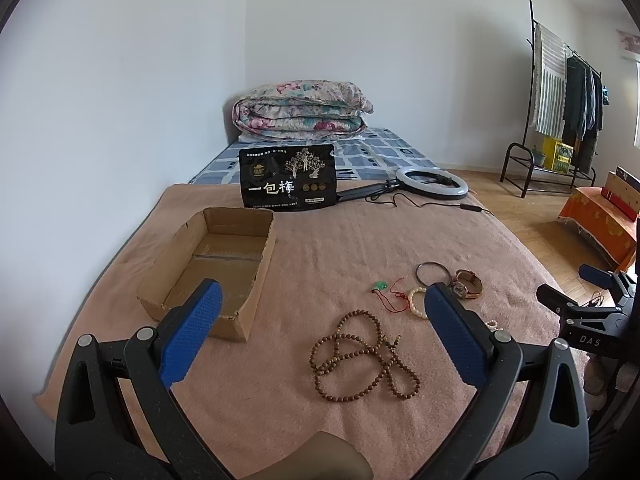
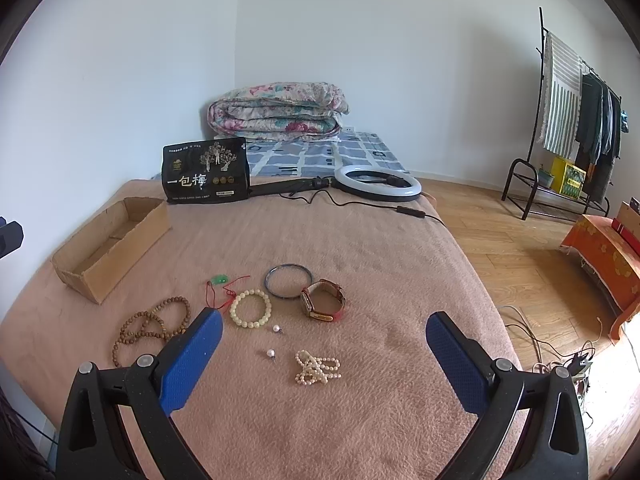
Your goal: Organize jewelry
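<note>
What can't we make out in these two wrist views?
- Cardboard box: in the right wrist view the near wall hides its floor.
- Cream bead bracelet: in the left wrist view the left tongs' finger covers part of it.
- Watch: face hidden there by the same finger; too small to read in the right view.
- Two small pearl pieces: too small to tell what kind.
- Black pouch: small print illegible.

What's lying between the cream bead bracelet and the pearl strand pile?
Two loose pearl earrings: one just below the cream bead bracelet, the other left of the pearl strand pile. Otherwise bare pink blanket. Only the right wrist view shows this.
</note>
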`<state>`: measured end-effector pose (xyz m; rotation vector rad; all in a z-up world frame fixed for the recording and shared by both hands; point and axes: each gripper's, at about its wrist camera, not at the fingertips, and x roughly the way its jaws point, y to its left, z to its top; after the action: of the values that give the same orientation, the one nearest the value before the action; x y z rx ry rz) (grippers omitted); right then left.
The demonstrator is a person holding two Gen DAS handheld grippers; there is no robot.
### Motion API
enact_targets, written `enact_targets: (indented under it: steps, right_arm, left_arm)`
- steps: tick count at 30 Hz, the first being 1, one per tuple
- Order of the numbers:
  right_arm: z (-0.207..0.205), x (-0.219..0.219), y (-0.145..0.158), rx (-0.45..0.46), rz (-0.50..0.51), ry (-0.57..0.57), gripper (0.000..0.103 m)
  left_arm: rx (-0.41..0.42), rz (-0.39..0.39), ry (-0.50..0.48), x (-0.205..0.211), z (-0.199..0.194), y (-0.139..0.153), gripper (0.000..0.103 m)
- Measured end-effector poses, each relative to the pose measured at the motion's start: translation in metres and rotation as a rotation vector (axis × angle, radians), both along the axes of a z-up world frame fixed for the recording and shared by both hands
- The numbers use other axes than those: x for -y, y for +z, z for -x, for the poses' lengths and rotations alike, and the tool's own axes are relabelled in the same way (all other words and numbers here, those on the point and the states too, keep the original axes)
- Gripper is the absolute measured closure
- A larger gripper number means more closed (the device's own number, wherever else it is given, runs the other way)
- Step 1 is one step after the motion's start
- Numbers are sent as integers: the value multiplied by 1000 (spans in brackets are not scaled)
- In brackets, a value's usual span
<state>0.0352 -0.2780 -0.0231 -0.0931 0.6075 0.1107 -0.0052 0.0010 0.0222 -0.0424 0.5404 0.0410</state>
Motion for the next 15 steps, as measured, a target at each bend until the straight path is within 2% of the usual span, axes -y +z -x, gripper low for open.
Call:
enact_targets:
  steps: [15]
  right_arm:
    - [-10, 4, -7, -46, -21, 5, 0]
  left_arm:
    - [-80, 21, 22, -23, -17, -26, 0]
